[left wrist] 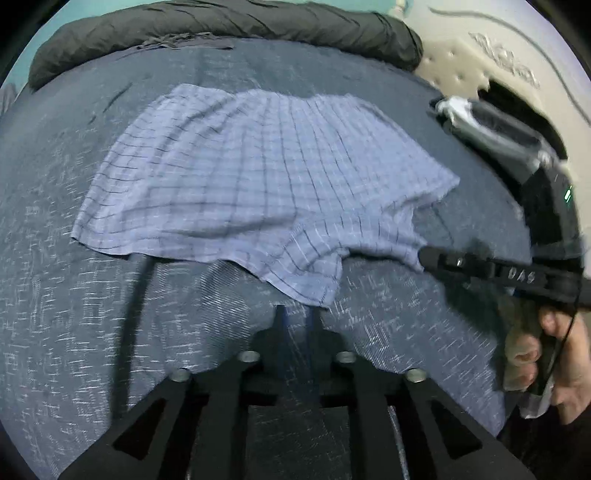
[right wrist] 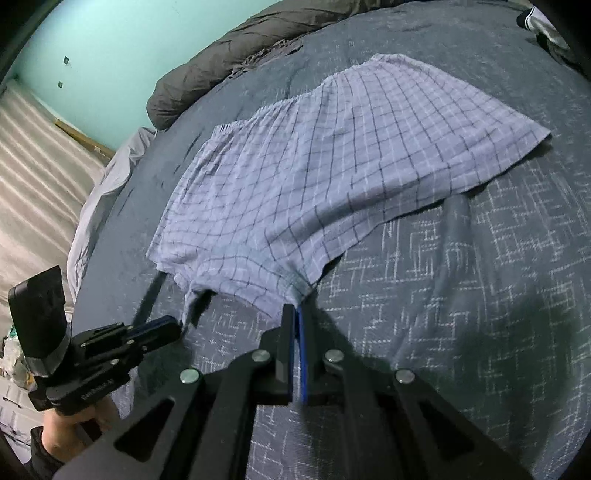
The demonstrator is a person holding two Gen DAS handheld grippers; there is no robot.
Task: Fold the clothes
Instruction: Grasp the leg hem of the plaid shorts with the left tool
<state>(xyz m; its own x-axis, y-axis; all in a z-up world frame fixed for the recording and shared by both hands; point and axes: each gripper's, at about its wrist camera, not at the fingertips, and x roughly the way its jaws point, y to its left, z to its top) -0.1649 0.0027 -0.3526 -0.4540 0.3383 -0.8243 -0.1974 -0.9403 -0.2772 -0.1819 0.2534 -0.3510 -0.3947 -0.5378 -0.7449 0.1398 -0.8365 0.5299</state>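
Light blue checkered shorts (left wrist: 258,177) (right wrist: 314,166) lie spread on a dark blue patterned bedsheet (left wrist: 74,295) (right wrist: 461,295), waistband on the far side. My right gripper (right wrist: 297,308) is shut on the near hem, and that corner is pulled to a point. In the left wrist view it (left wrist: 423,258) comes in from the right, tip at the cloth. My left gripper (left wrist: 297,314) has its fingers a narrow gap apart, with sheet showing between them and the hem draped over their tips. Seen from the right wrist, it (right wrist: 179,326) sits just short of the shorts' other hanging corner.
A dark grey duvet (left wrist: 221,22) (right wrist: 221,62) is bunched along the bed's far edge. A hand (left wrist: 565,362) (right wrist: 74,421) holds each gripper handle. A teal wall (right wrist: 110,48) and striped floor (right wrist: 37,166) lie beyond the left bed edge. A dark-and-white garment (right wrist: 539,22) sits far right.
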